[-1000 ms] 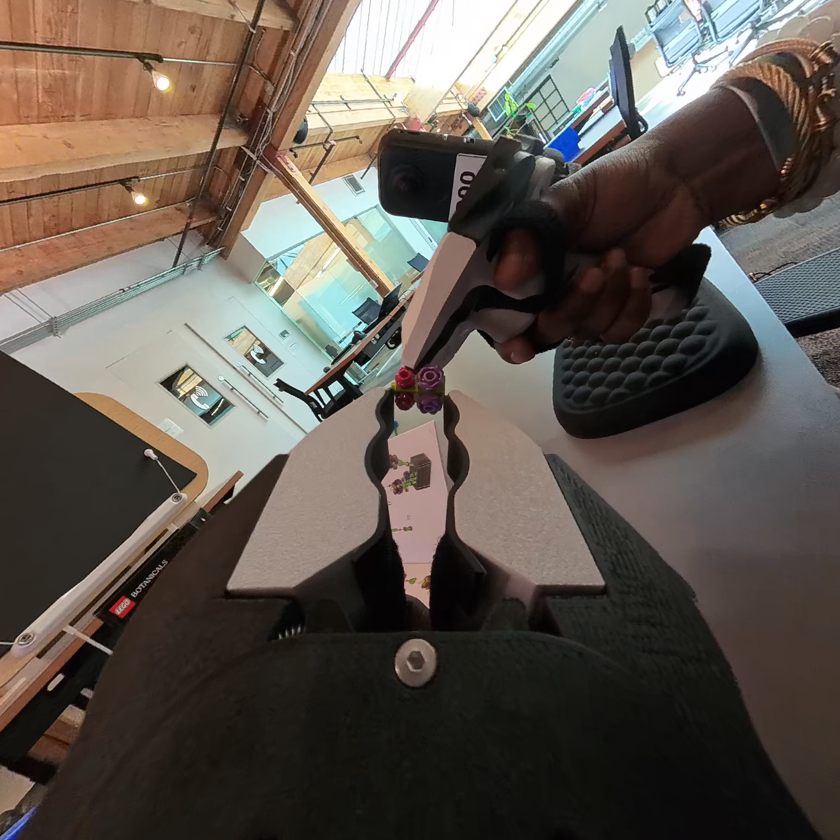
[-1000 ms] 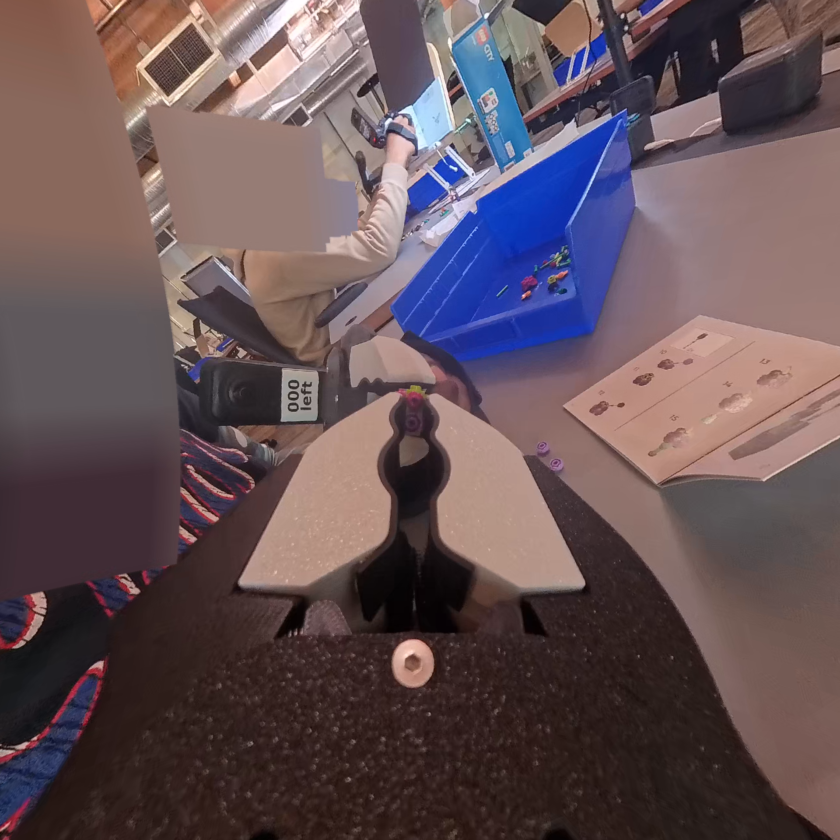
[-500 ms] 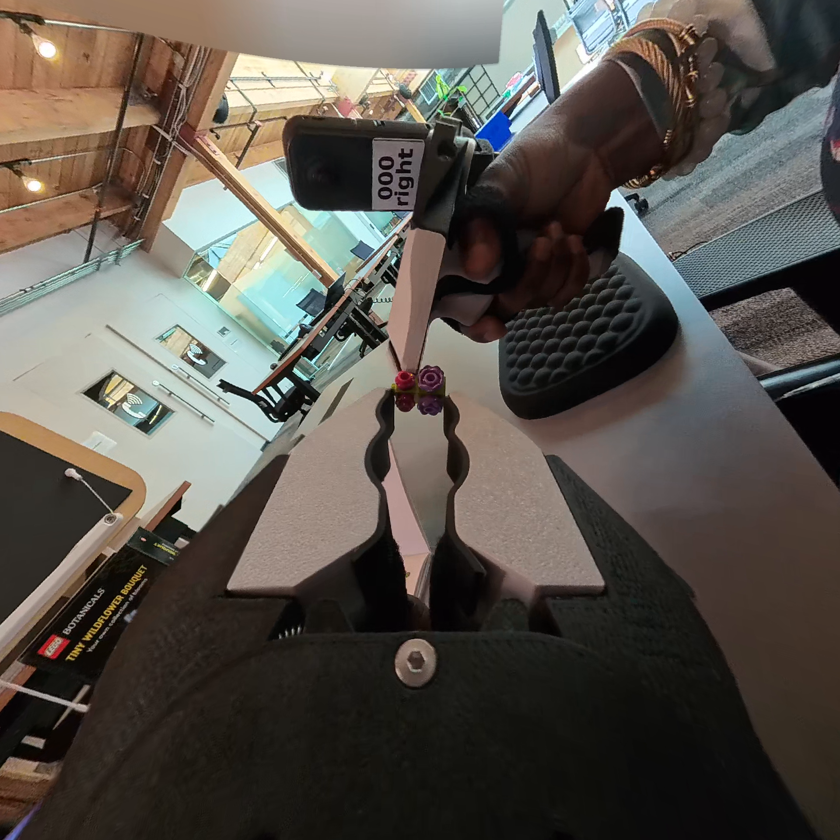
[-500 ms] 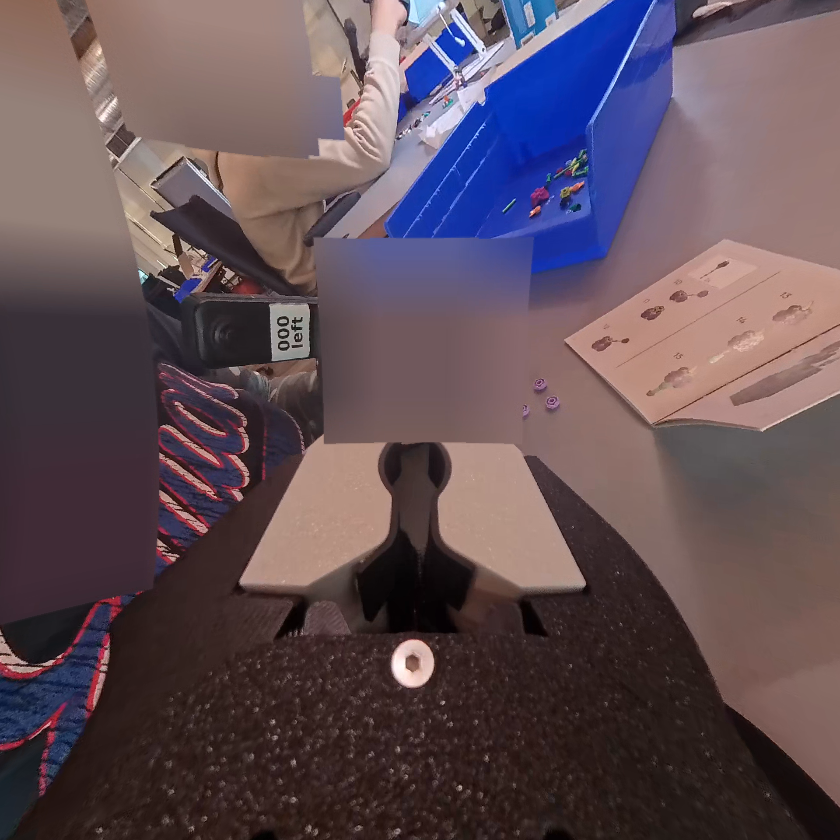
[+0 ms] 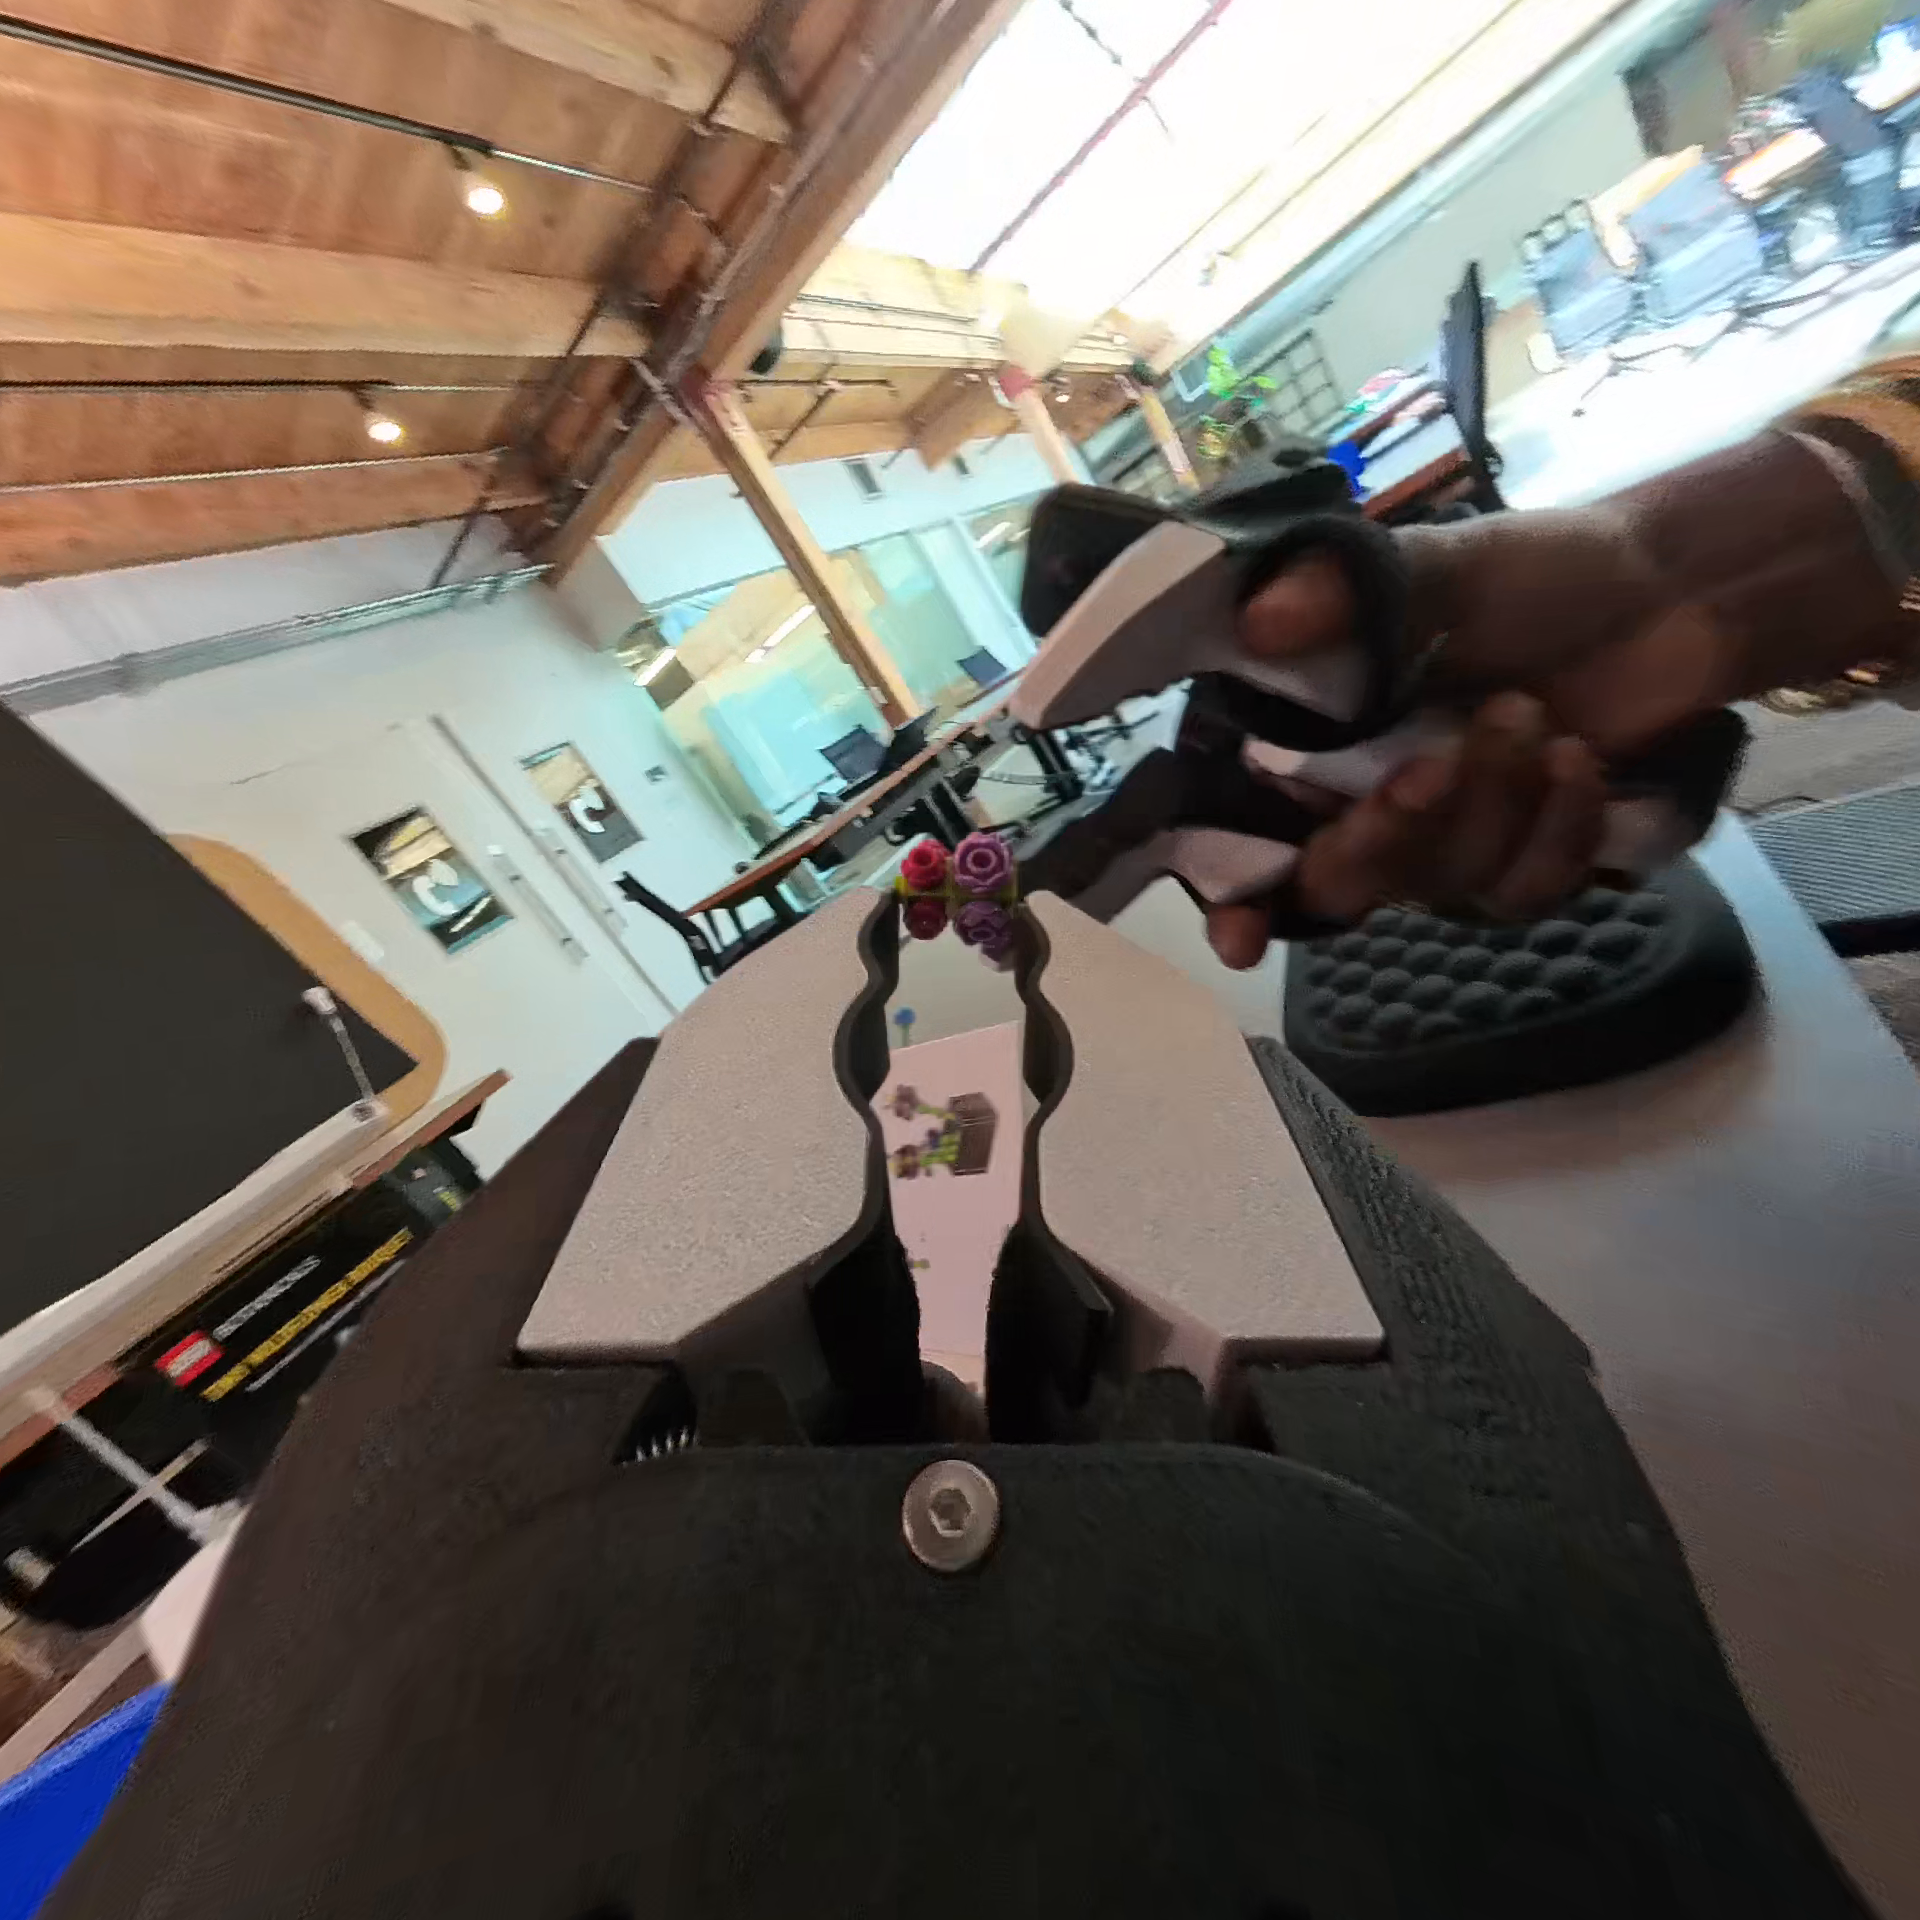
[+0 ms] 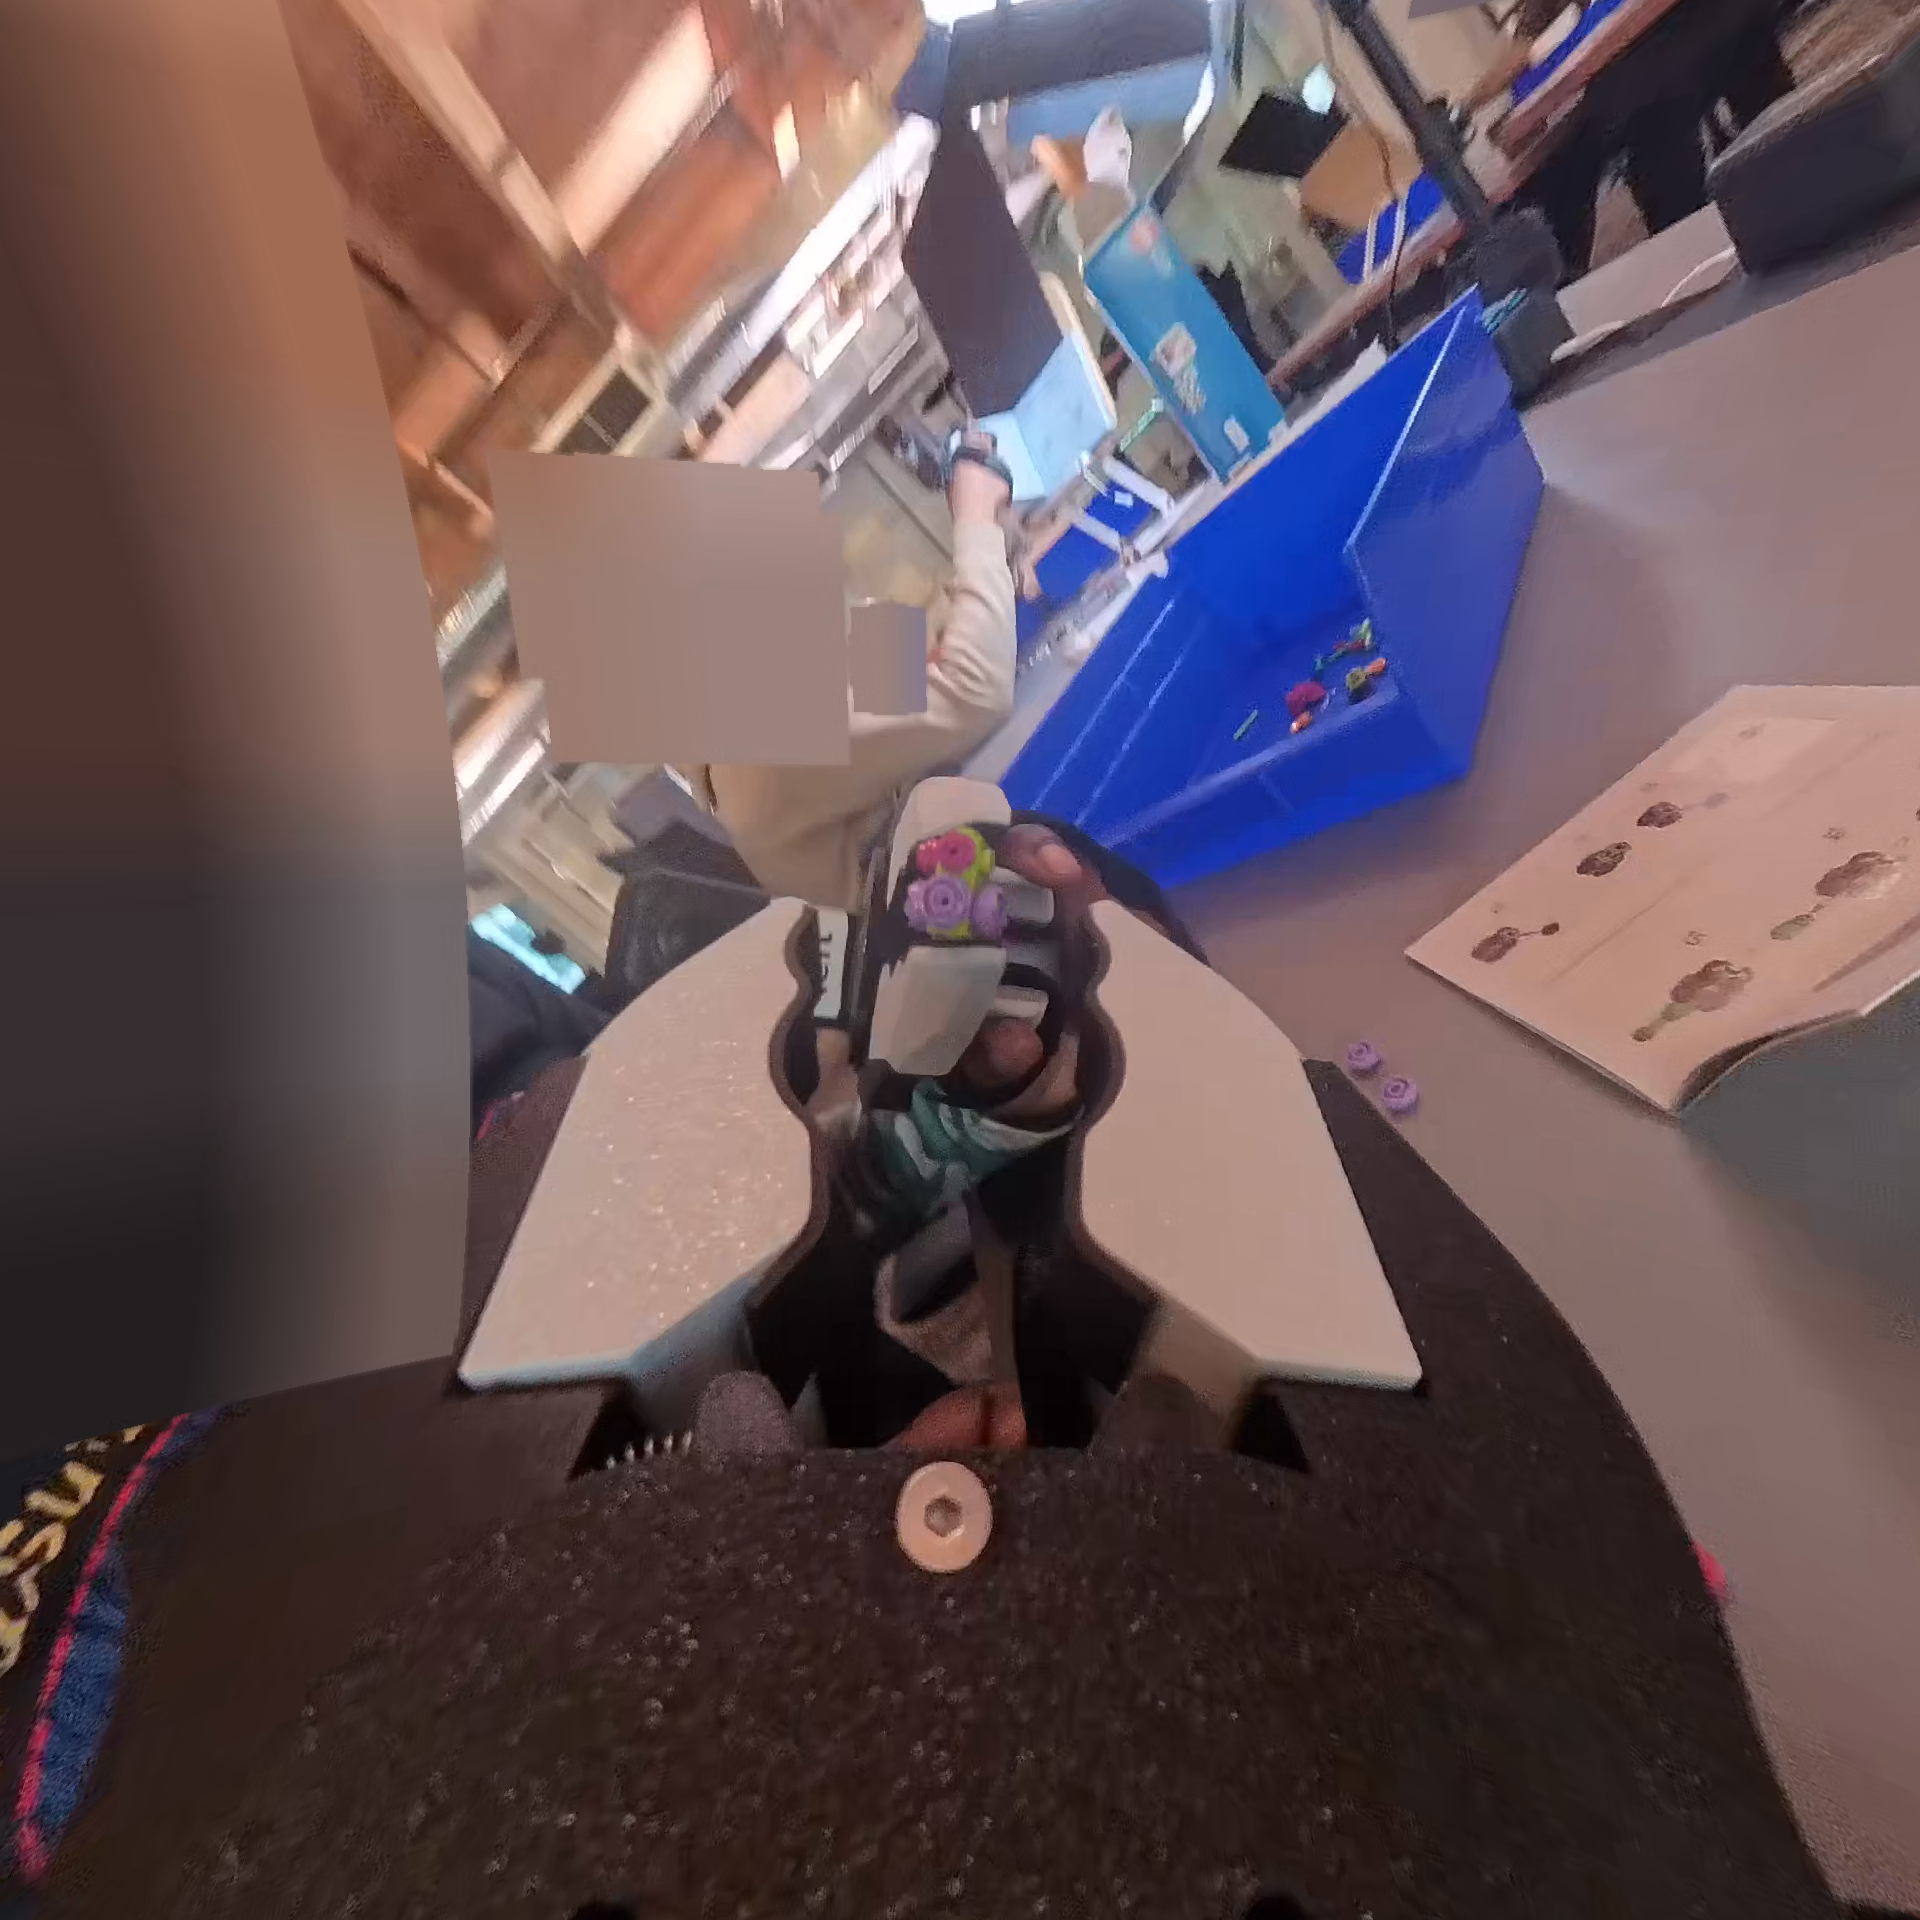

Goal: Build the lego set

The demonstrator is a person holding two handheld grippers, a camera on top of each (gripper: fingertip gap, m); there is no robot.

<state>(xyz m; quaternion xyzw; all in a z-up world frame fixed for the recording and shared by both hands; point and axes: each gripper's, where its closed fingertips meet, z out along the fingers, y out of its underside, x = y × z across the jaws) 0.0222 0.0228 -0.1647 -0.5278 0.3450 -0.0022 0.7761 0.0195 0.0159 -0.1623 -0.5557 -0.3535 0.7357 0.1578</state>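
**Left wrist view: flower cluster pinched at the tips**

Left tongs [image 5: 956, 914] are clamped on the flower cluster [image 5: 958, 896], lifted above the desk [image 5: 1662, 1247]. Right tongs [image 6: 945, 935] are spread wide, empty. Two loose purple flowers [image 6: 1382, 1075] lie beside the booklet [image 6: 1704, 883].

grey table [image 6: 1714, 499], blue bin [image 6: 1455, 582], instruction booklet [image 6: 1714, 883], purple flower pieces [image 6: 1382, 1075]
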